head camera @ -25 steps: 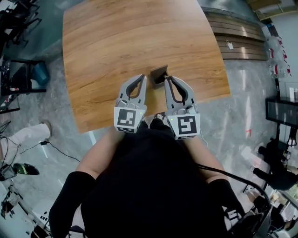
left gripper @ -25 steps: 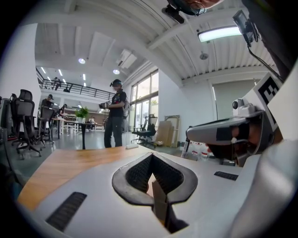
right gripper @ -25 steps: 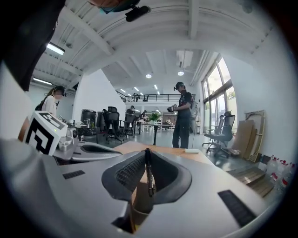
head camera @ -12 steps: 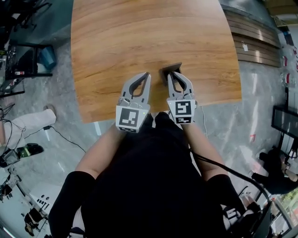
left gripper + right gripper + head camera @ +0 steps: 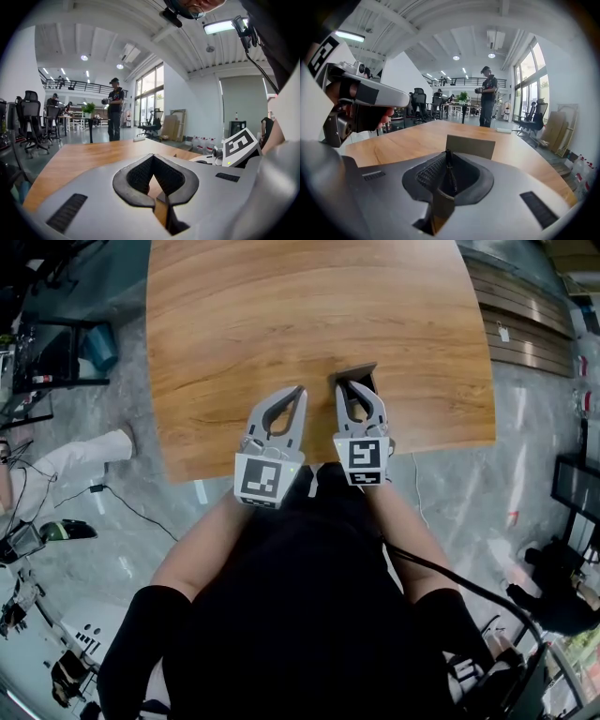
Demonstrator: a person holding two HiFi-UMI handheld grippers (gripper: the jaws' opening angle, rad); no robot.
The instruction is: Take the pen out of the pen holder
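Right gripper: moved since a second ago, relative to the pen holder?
Yes. The right gripper shifted left against the pen holder: its tongs were right of it, now in line with it.

Pen holder [image 5: 357, 372] on table [image 5: 281, 306], near front edge, right of centre. Right gripper [image 5: 352, 387] just before holder, tips at it. Left gripper [image 5: 298, 392] alongside, left of holder. Person [image 5: 489, 96] standing beyond table's far end.
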